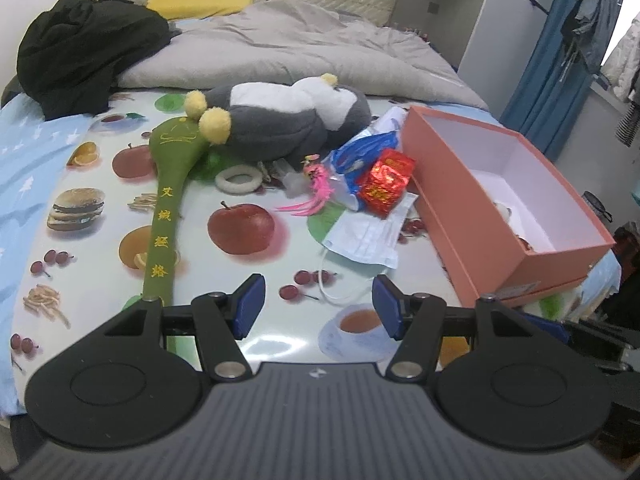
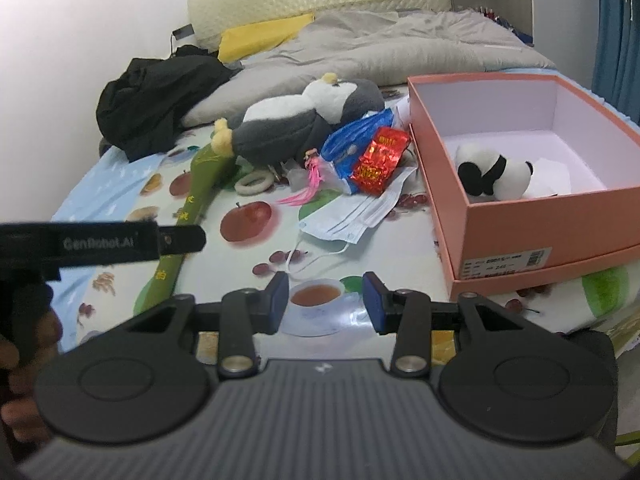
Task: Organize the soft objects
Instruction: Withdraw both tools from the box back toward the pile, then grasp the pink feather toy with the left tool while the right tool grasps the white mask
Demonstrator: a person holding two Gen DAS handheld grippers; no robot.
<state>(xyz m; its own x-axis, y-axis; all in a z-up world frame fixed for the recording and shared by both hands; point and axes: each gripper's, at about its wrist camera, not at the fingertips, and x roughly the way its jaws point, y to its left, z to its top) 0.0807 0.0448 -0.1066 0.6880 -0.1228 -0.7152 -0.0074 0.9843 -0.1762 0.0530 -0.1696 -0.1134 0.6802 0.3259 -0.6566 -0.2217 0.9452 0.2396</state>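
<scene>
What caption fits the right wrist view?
Open right gripper hovers over the fruit-print cloth; panda plush already in the pink box, penguin plush outside.

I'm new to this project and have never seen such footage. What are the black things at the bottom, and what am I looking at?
Those are hand-held grippers, one in each of a person's hands, each with a camera looking along its fingers. One picture is from the left gripper, the other from the right gripper. Both are open and hold nothing. On the fruit-print cloth lie a grey-and-white plush toy, a green padded stick, a face mask, a red foil packet and an orange box with a small panda plush inside.
</scene>
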